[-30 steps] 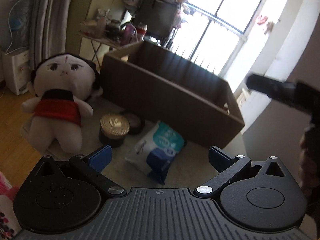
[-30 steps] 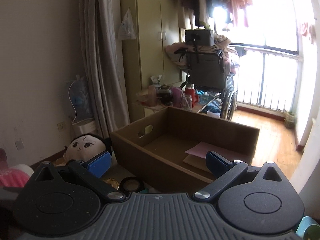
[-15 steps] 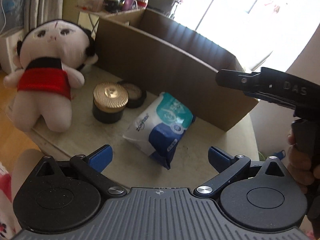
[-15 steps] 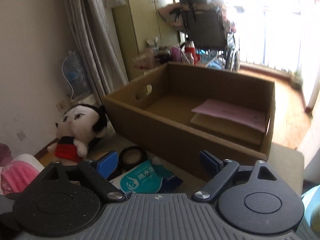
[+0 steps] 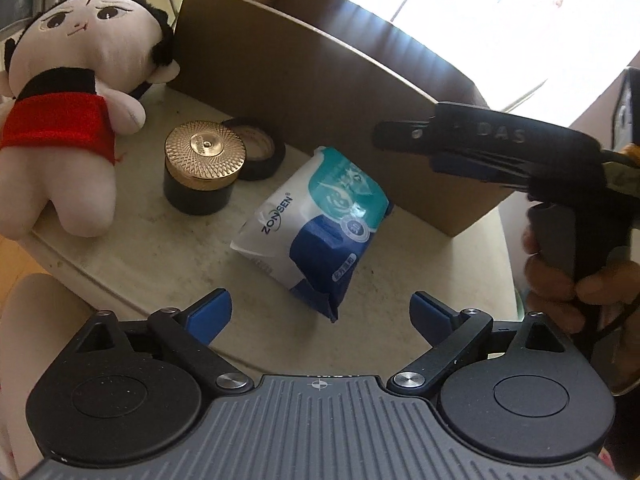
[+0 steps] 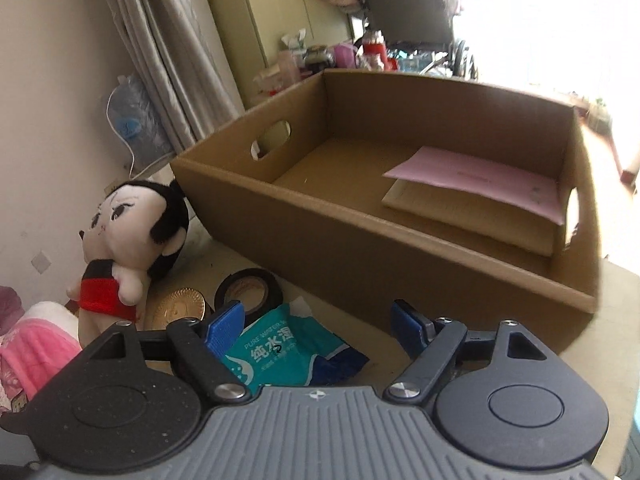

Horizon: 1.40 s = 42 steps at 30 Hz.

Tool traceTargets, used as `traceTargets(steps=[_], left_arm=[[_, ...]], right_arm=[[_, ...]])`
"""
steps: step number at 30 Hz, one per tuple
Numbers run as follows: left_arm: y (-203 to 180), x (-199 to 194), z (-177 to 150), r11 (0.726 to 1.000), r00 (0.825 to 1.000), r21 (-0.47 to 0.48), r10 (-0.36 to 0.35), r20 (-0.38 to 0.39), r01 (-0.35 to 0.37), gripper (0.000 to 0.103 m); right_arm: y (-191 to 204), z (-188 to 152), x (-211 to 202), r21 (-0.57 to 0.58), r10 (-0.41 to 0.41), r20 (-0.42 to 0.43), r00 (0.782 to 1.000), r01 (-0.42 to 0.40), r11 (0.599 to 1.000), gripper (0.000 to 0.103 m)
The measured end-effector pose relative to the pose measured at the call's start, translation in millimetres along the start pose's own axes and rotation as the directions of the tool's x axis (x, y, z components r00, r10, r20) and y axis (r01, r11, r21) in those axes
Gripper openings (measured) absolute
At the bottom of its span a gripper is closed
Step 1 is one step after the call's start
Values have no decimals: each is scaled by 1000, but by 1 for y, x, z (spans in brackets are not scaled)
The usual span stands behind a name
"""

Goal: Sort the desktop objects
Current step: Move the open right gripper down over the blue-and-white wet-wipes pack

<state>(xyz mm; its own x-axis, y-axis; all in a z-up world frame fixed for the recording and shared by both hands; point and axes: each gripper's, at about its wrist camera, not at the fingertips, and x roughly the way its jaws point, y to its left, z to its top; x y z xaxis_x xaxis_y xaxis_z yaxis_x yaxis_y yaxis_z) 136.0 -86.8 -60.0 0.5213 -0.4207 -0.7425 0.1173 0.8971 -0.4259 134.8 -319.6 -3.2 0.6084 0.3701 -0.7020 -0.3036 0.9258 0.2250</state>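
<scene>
In the left wrist view, the left gripper [image 5: 320, 312] sits at the bottom centre with its blue-padded jaws apart and closing, nothing between them and pressing on nothing. Just above it, at mid frame, a blue, teal and white soft pack of wet wipes [image 5: 316, 220] lies on the pale, stained tabletop [image 5: 160, 252]. To the left of the pack stand a black jar with a gold patterned lid [image 5: 202, 168] and, touching it from behind, a black roll of tape [image 5: 258, 152]. A plush doll in a red dress [image 5: 68, 108] fills the upper left. A brown open cardboard box [image 5: 320, 72] spans the top, and the right gripper [image 5: 432, 148], gripped by a hand [image 5: 576, 284], reaches in from the right edge. In the right wrist view, the right gripper [image 6: 318, 322] is at the bottom, jaws parted and closing, empty, with the wipes pack [image 6: 280, 352] below its left pad. The tape roll [image 6: 248, 288], the gold lid [image 6: 180, 308] and the doll [image 6: 128, 248] sit at lower left; the box [image 6: 360, 240] at centre holds a pink sheet [image 6: 480, 184] on a flat cardboard piece [image 6: 460, 220].
</scene>
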Motion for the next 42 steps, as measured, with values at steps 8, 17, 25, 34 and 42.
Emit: traceTargets(steps=[8,17,25,34,42], left_arm=[[-2,13,4,1000,1000,29,-6,-30,7,92],[1,19,4,999,997,34,-39,-61,41,83],[2,16,5,998,996,41,-52,-66,54,83],[6,21,9,998,995,34,-58,-77,61,83],[9,23,8,999,996,29,-42,-77,45,84]], right_arm=[[0,4,29,36,39,-94,995,-36,999,82],[-8,-3,34,143,135,-196,971,-107,984,83],[-11,-6,24,190,181,-223,958,-140,972,83],[-14,-11,17,220,214,-246,945,-161,962,83],[-20,-16,13,272,245,-240,939,-178,946,83]])
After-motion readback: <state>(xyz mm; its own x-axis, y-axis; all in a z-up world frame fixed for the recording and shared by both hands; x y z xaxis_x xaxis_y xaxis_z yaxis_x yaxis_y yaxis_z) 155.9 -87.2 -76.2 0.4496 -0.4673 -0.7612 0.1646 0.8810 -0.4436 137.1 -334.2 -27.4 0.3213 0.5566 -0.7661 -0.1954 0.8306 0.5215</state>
